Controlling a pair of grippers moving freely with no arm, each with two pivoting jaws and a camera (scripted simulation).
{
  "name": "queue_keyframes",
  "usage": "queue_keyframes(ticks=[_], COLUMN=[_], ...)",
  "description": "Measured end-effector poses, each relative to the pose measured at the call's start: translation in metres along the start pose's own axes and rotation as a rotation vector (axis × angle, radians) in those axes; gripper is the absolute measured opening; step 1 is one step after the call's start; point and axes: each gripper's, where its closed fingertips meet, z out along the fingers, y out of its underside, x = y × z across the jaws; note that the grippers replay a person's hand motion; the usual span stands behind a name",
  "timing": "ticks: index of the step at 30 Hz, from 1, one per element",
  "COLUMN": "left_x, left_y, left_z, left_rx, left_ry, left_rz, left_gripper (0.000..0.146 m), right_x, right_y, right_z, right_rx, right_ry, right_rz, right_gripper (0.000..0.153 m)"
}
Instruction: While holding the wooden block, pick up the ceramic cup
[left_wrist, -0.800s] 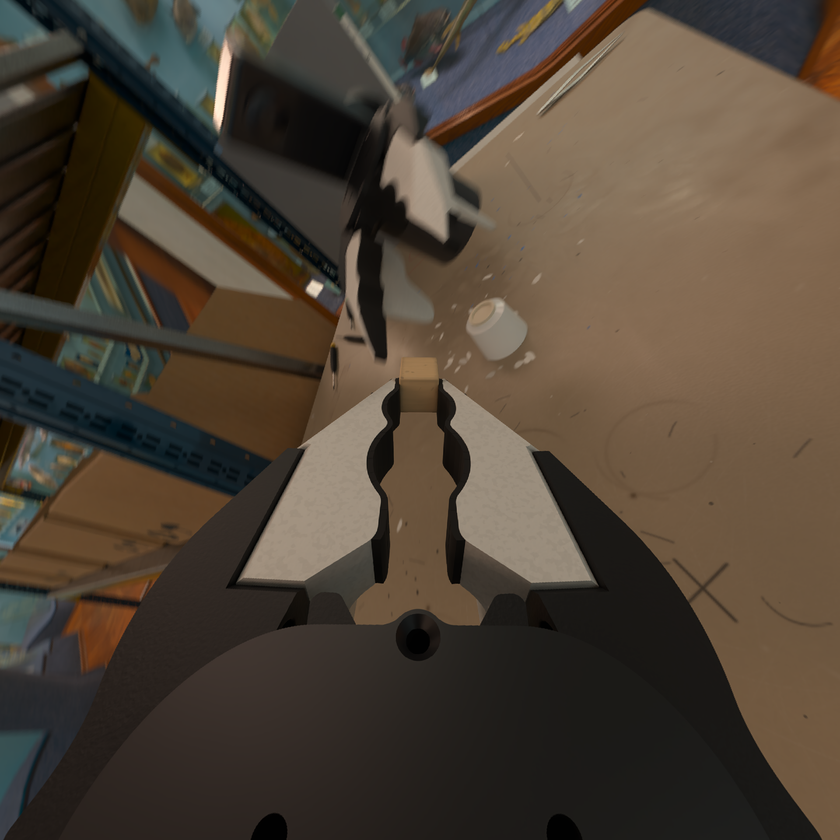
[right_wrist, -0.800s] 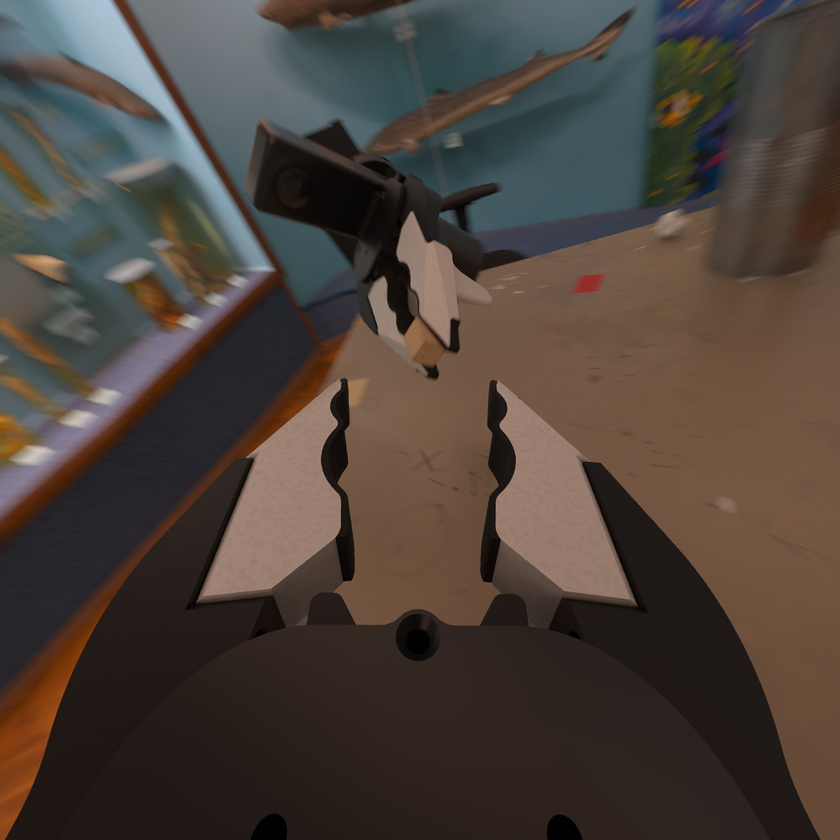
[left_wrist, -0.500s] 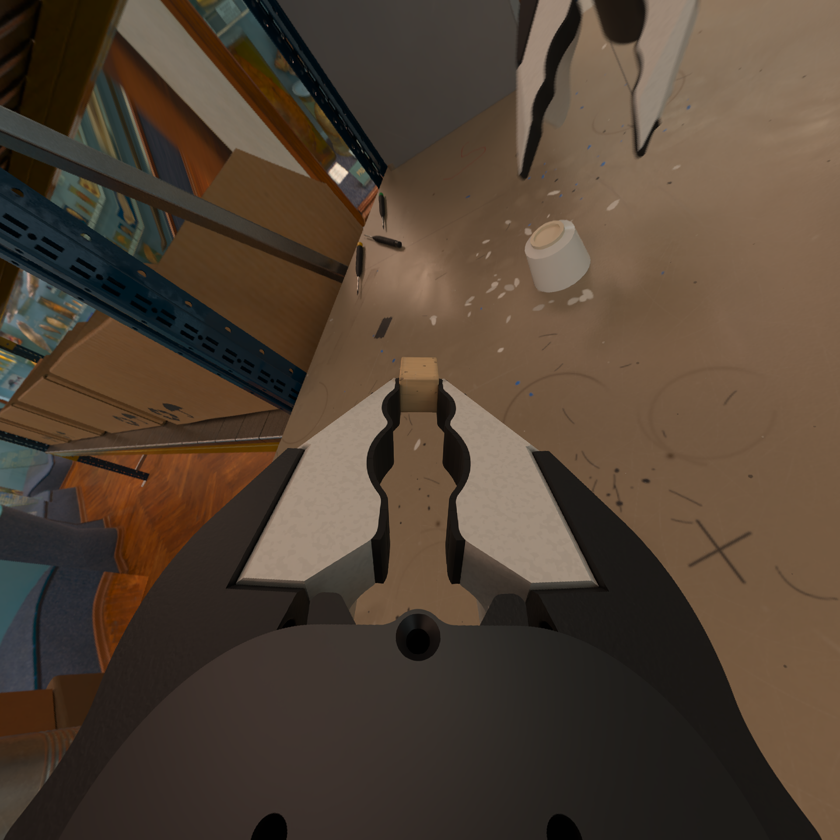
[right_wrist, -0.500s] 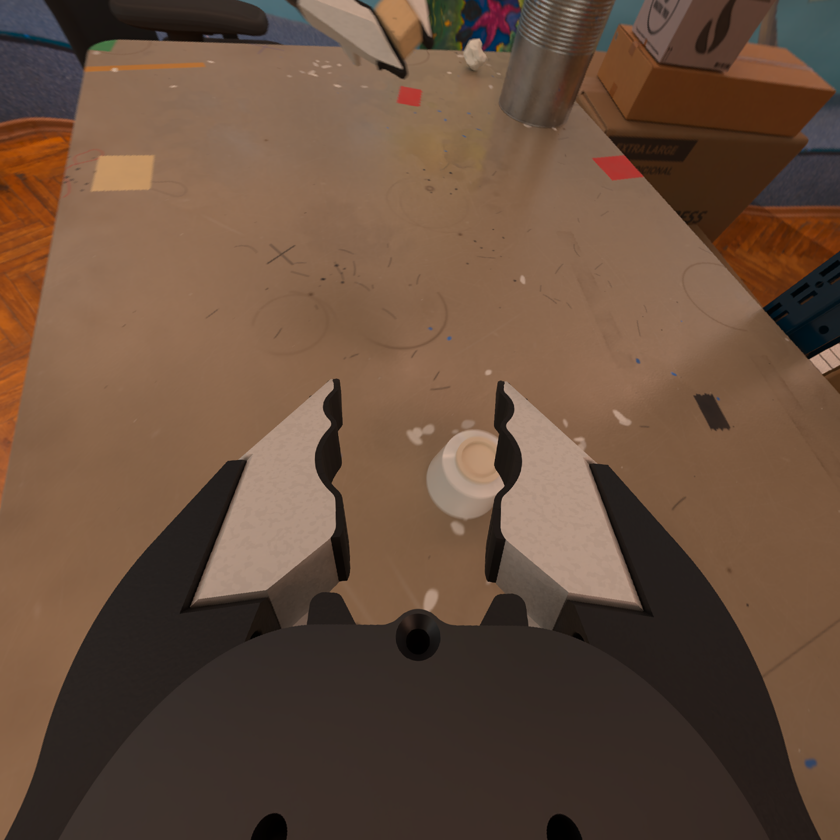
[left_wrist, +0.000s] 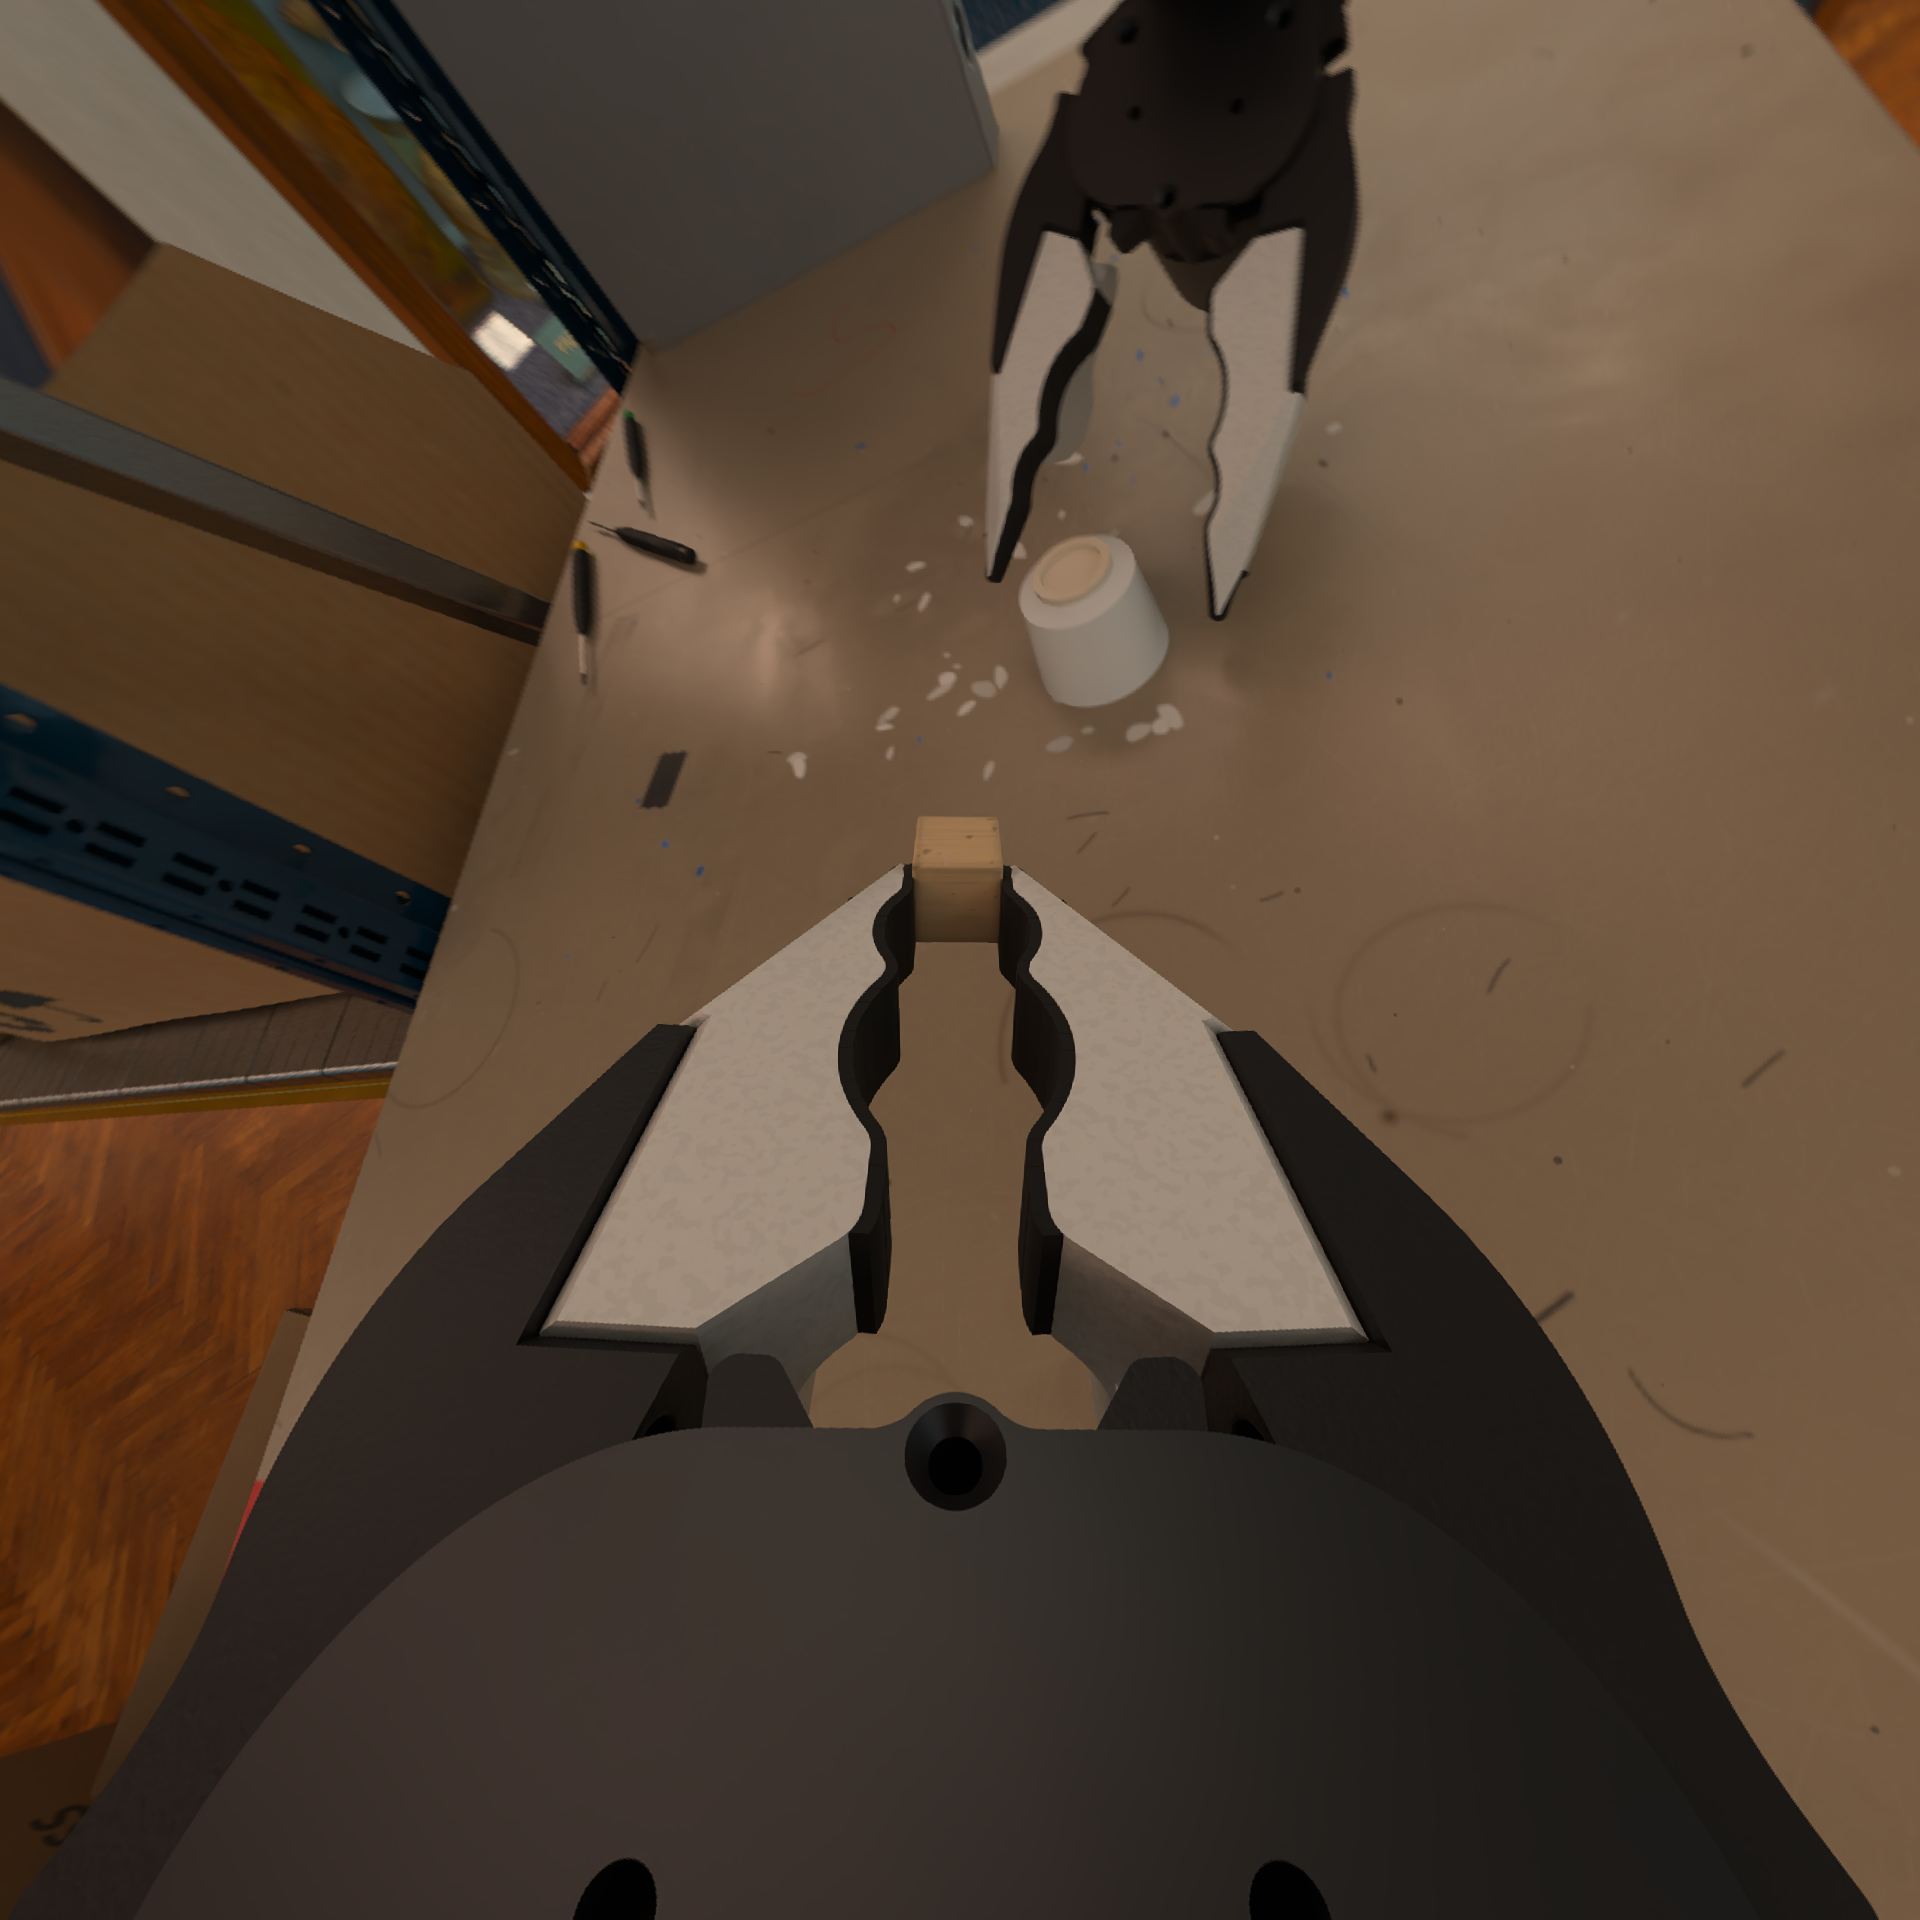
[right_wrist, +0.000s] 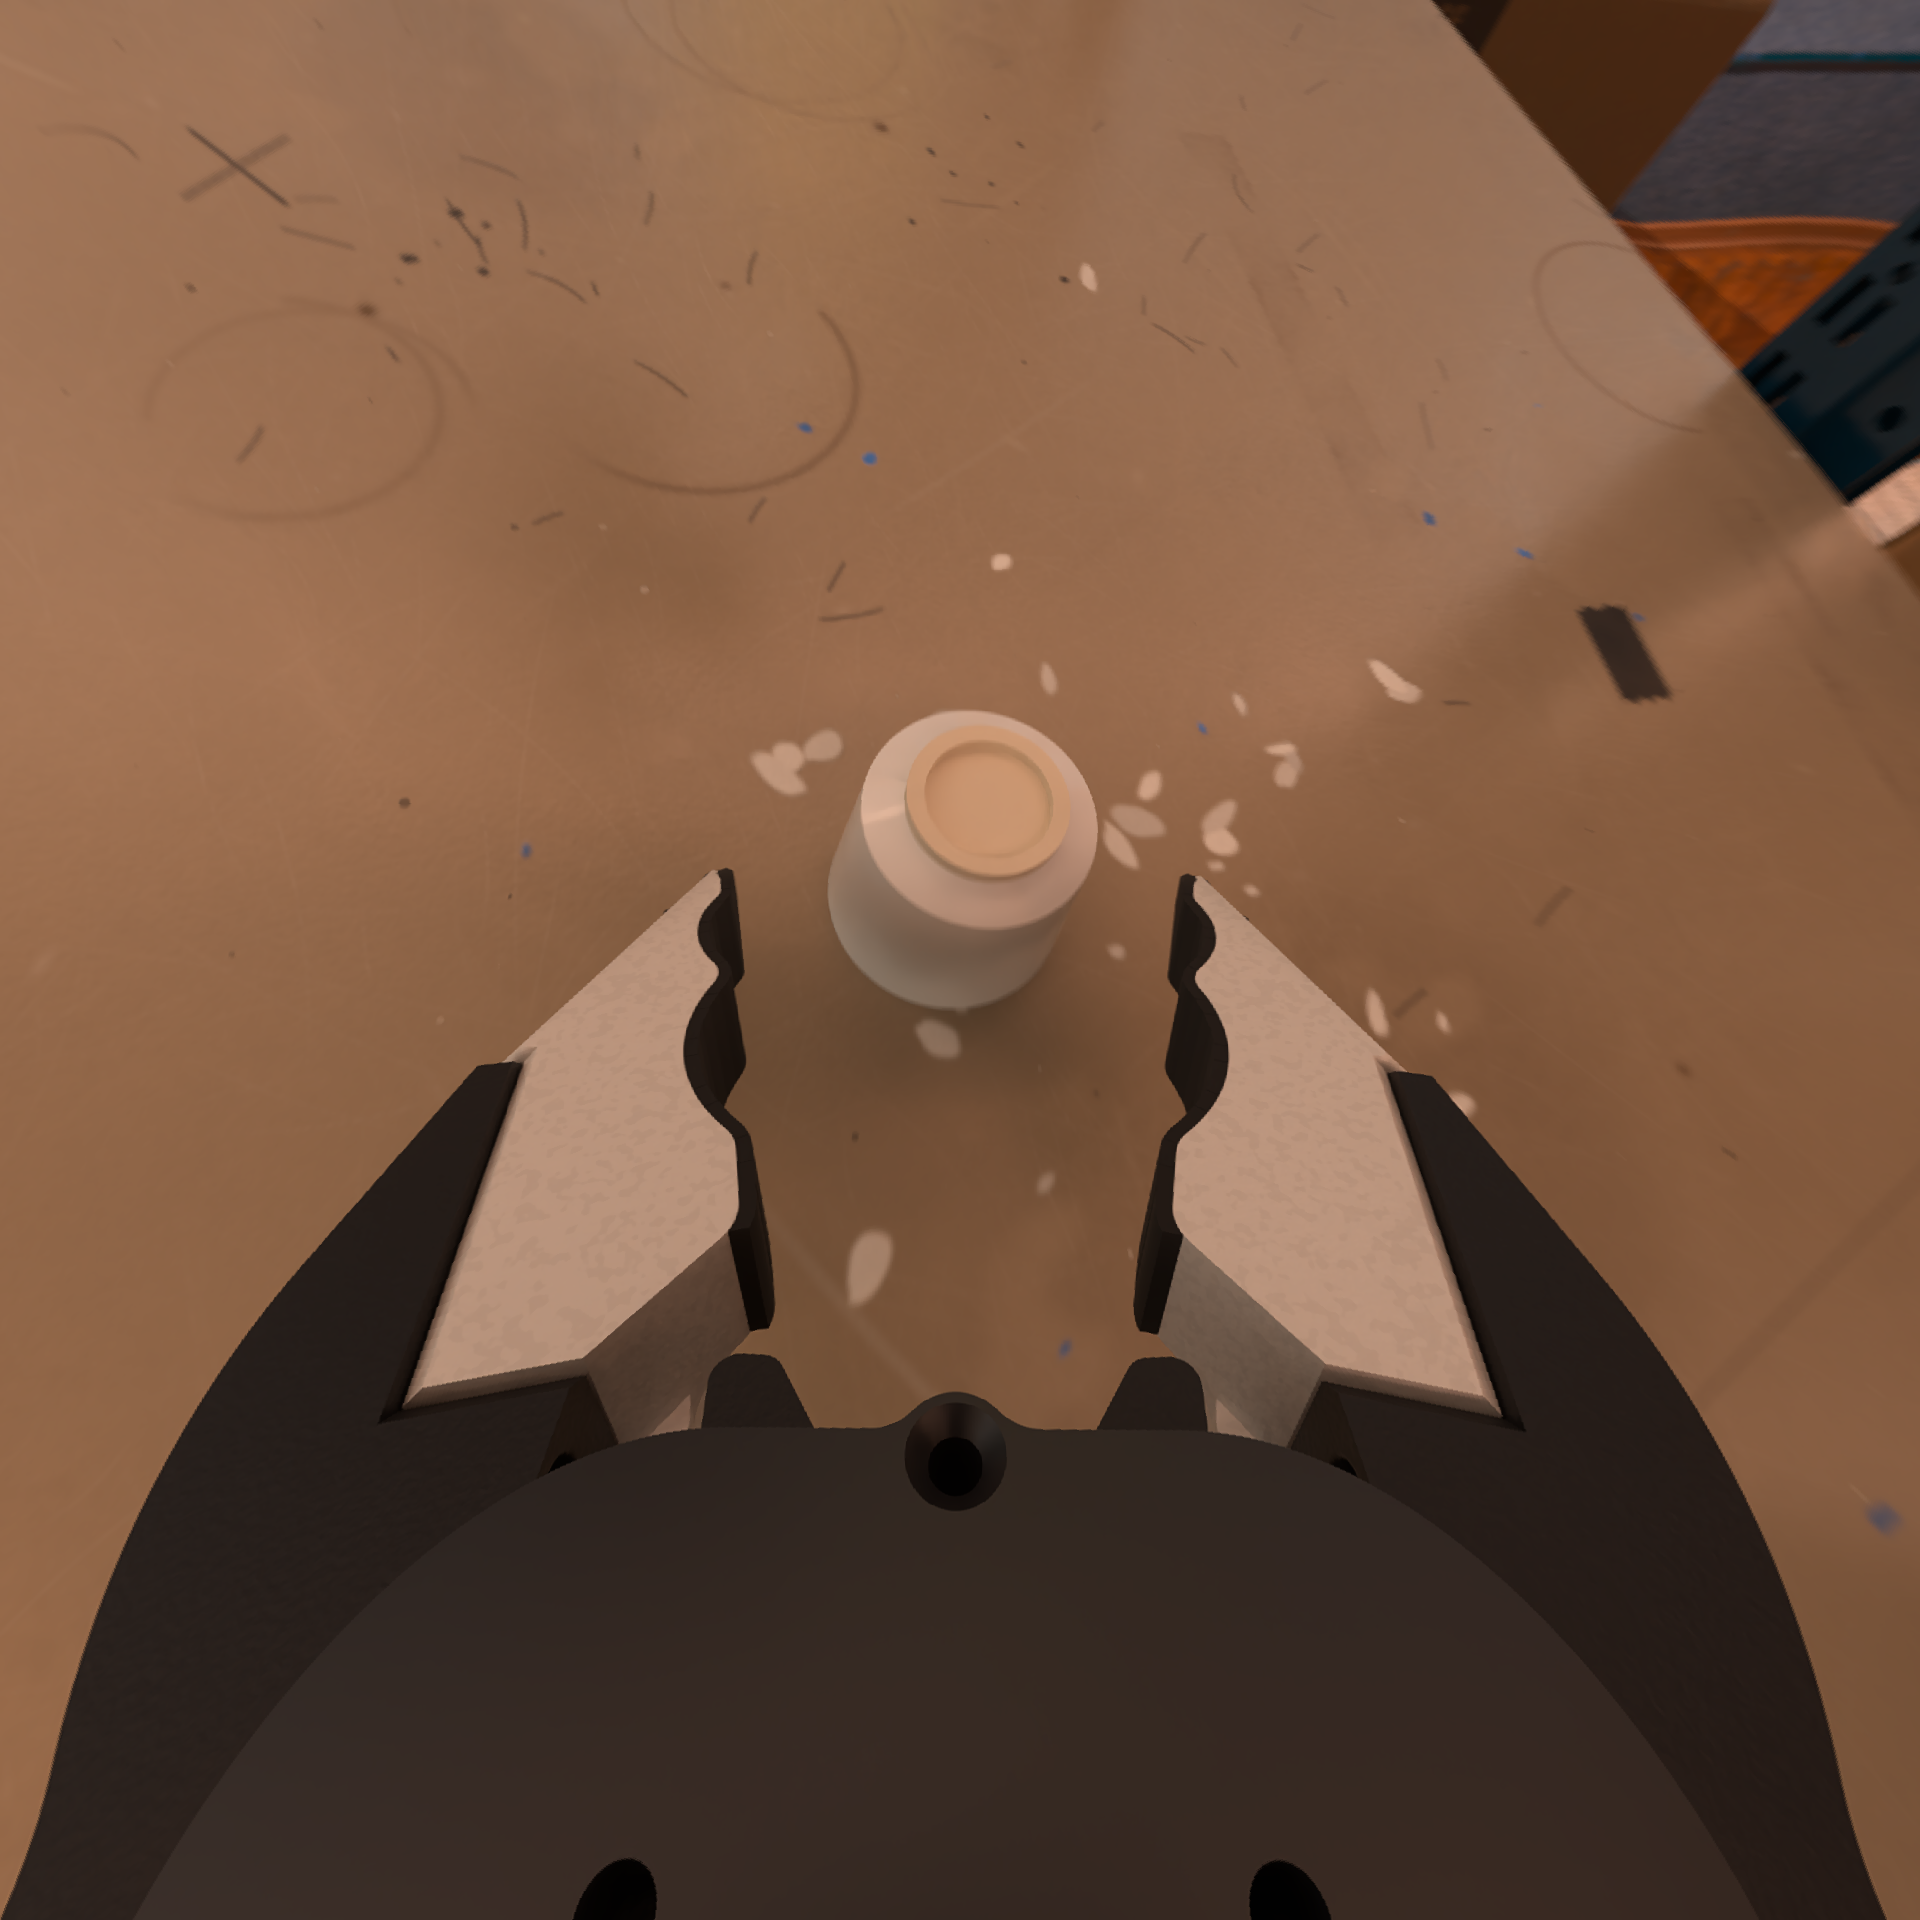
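My left gripper (left_wrist: 957, 896) is shut on a small wooden block (left_wrist: 957, 878) at its fingertips, held above the brown table (left_wrist: 1507, 727). A white ceramic cup (left_wrist: 1091, 623) stands upside down on the table, its tan base up. It also shows in the right wrist view (right_wrist: 961, 857). My right gripper (right_wrist: 956, 888) is open and empty, pointing down just above the cup, one finger to each side. The same gripper shows in the left wrist view (left_wrist: 1117, 592), its tips level with the cup's top.
White flecks (right_wrist: 1132, 821) lie around the cup. Several pens (left_wrist: 587, 603) and a black tape strip (left_wrist: 663, 779) lie near the table's edge. A grey box (left_wrist: 727, 135) stands at the far end. Cardboard boxes (left_wrist: 260, 623) and blue shelving (left_wrist: 208, 883) stand beyond the edge.
My right gripper has swung round from facing the other gripper, come down over the cup and centred on it, jaws wider. My left gripper still holds the block.
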Motion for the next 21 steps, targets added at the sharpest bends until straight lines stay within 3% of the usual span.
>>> queue_keyframes(ticks=[2,4,6,16,21], left_x=[0.003,0.005,0.006,0.019,0.022], left_y=[0.004,0.010,0.017,0.038,0.042], left_z=[0.008,0.017,0.029,0.055,0.065], left_rx=[-0.041,-0.095,-0.158,-0.451,-0.516], left_ry=[0.039,0.083,0.127,0.340,0.335], left_rz=[0.020,0.035,0.049,0.251,0.292], left_gripper=[0.014,0.014,0.014,0.014,0.014], right_x=[0.002,0.004,0.005,0.002,0.000], right_y=[-0.006,-0.015,-0.019,-0.054,-0.062], right_z=[0.006,0.007,0.007,-0.024,-0.028], right_rx=[0.064,0.145,0.149,0.128,0.113], right_ry=[-0.041,-0.059,-0.061,-0.060,-0.055], right_rz=[0.035,0.040,0.019,-0.056,-0.054], right_gripper=[0.074,0.053,0.047,0.047,0.047])
